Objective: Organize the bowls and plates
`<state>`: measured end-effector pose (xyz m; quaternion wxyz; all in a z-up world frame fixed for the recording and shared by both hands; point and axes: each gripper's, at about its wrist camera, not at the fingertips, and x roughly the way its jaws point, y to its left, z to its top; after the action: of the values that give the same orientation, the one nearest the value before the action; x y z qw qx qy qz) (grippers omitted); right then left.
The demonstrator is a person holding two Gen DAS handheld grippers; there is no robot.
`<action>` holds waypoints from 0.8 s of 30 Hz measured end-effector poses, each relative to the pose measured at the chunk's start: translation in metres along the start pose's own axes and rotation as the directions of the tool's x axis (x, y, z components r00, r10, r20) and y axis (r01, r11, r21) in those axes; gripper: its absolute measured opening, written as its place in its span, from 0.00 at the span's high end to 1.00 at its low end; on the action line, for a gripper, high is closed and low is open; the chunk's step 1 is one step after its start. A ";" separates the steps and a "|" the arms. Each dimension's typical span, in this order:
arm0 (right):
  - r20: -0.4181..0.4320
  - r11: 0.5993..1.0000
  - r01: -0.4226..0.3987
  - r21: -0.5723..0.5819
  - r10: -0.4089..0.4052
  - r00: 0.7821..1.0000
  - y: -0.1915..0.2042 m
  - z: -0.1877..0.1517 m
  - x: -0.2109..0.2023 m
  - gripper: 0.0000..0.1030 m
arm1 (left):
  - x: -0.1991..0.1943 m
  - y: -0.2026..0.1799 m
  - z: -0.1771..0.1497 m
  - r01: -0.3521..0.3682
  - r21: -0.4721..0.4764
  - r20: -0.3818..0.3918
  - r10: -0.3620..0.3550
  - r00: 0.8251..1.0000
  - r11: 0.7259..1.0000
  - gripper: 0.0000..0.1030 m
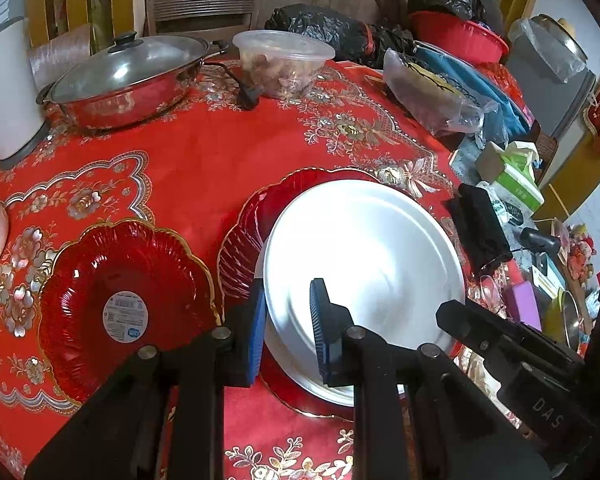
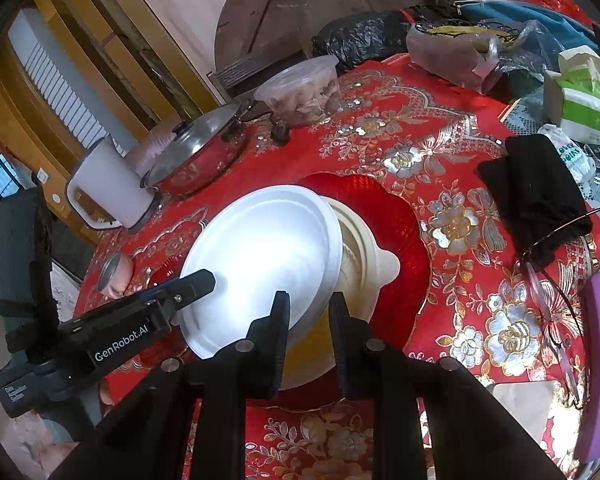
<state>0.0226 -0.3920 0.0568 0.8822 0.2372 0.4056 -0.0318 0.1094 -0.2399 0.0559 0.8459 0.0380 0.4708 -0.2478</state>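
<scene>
- Up close, the left tongs (image 1: 290, 322) are clamped on the near rim of a white plate (image 1: 372, 256), blue pads above and below the edge.
- Alongside, the right tongs (image 2: 309, 312) sit narrowly parted at the right rim of that white plate (image 2: 260, 256); whether they pinch it, or the cream bowl (image 2: 360, 256) partly hidden beneath it, cannot be told.
- From the right wrist view the plate tilts, its left side lower, riding over the cream bowl, of which only a lug handle and part of the wall show.
- Beneath both lies a red scalloped plate (image 1: 256, 216) with a gilt rim, mostly covered, flat on the desk (image 1: 204, 160) and its red floral cloth.
- Just left, apart from the stack, a second red scalloped plate (image 1: 120, 300) rests on the desk, a round label at its centre.
- Farther back stand a lidded steel pot (image 1: 128, 80), a clear lidded tub (image 1: 284, 60) of food, and a white jug (image 1: 8, 92), cut off by the frame.
- At the far right edge, bags, a tissue pack (image 1: 516, 180) and a black cloth (image 1: 480, 228) crowd the desk.
</scene>
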 end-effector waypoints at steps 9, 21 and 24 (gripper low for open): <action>0.005 0.998 0.049 -0.041 -0.049 0.999 0.008 -0.002 -0.001 0.76 | 0.000 -0.003 -0.002 -0.023 0.012 0.019 0.022 1.000 1.000 0.82; 0.052 0.988 0.131 -0.086 -0.127 0.991 0.019 -0.002 -0.012 0.74 | 0.000 -0.003 -0.003 -0.019 0.005 0.019 0.019 1.000 1.000 0.81; 0.044 0.988 0.137 -0.074 -0.134 0.990 0.015 -0.002 -0.011 0.73 | 0.000 -0.003 -0.004 -0.013 0.001 0.019 0.013 1.000 1.000 0.81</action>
<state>0.0179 -0.3793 0.0693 0.8941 0.1743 0.4045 -0.0806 0.1054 -0.2410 0.0545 0.8518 0.0391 0.4626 -0.2428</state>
